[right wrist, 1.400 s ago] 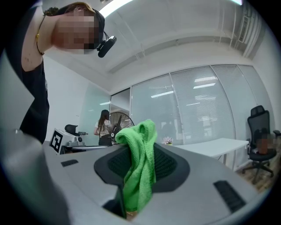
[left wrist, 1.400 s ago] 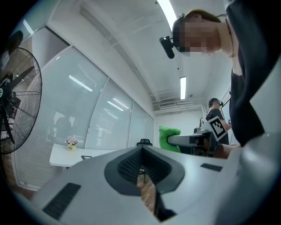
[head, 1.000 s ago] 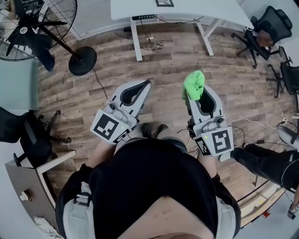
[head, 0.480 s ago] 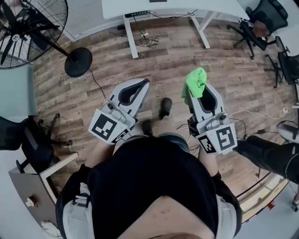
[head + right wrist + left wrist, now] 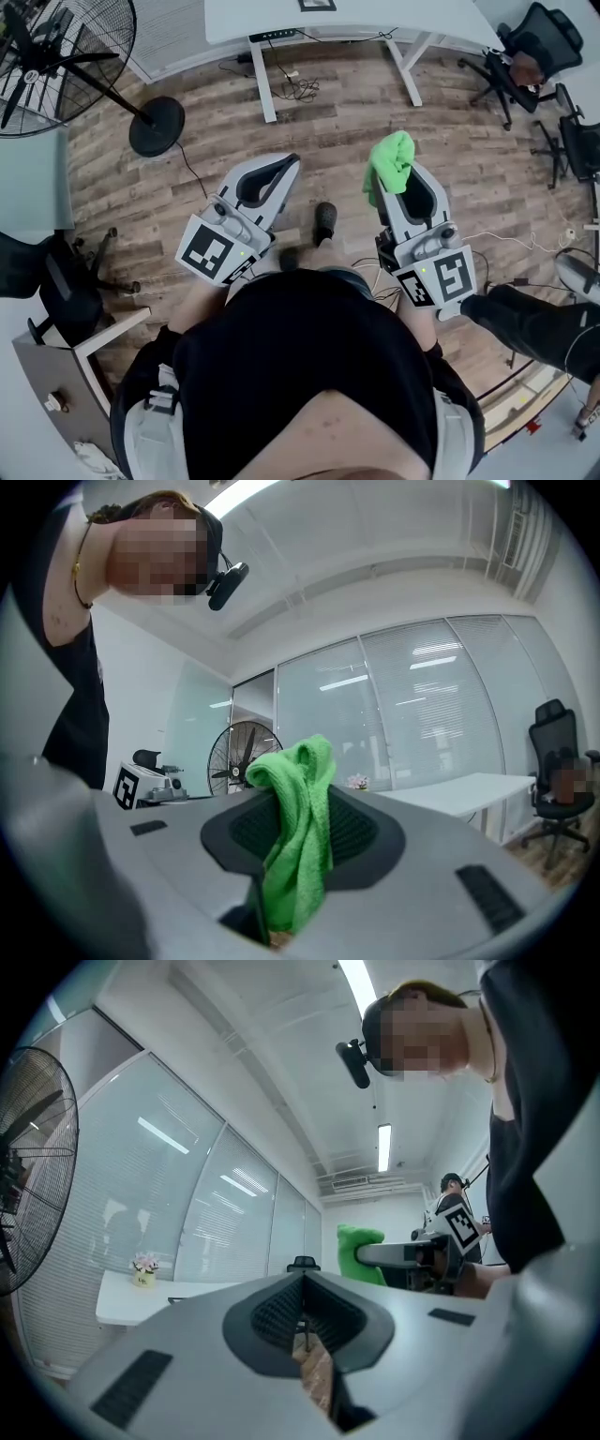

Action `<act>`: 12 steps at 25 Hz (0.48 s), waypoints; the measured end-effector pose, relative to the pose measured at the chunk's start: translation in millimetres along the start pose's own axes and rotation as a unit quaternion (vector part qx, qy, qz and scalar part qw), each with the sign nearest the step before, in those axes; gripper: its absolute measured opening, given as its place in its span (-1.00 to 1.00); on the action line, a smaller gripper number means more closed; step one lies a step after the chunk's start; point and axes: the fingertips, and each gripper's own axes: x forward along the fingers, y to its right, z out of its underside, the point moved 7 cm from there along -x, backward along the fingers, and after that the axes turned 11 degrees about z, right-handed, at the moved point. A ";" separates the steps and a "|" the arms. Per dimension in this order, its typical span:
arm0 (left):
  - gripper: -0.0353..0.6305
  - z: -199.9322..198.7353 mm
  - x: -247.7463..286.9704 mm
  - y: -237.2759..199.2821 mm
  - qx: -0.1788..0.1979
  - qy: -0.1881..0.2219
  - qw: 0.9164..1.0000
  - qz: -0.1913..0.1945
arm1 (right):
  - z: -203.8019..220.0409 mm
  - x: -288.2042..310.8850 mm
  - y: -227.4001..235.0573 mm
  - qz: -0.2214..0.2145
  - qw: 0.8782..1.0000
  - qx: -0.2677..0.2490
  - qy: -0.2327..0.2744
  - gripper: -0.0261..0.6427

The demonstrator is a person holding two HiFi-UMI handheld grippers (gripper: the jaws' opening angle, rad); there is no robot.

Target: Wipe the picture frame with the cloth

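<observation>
Holding the cloth (image 5: 298, 846): right claw (image 5: 398, 183) is clenched on it, with green fabric bunched over the tips and hanging down between the jaws. Left claw (image 5: 302, 1283) is clenched too, jaws together, nothing between them. Both claws are out in front of the person, side by side, over the wood floor (image 5: 469, 141). Frame (image 5: 317, 5) lies on the white bench (image 5: 375, 19) at the top edge of the head view, only partly in shot and well apart from both claws. Fan (image 5: 56, 56) stands far left, office chairs (image 5: 525, 52) far right.
</observation>
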 end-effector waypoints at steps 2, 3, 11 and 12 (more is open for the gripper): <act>-0.86 -3.1 8.5 -5.1 0.004 0.004 1.000 -0.004 | -1.6 7.9 8.9 -0.002 1.000 -0.001 0.002 -0.55; -0.86 -3.3 12.3 -8.7 0.005 0.005 1.000 -0.006 | -2.0 12.2 13.5 -0.003 1.000 0.001 0.003 -0.55; -0.86 4.9 45.2 -40.0 0.005 0.004 1.000 -0.018 | 2.1 49.6 49.6 -0.013 1.000 0.016 -0.004 -0.55; -0.86 5.8 50.5 -43.6 0.005 0.005 1.000 -0.018 | 2.1 53.7 54.9 -0.013 1.000 0.014 -0.004 -0.55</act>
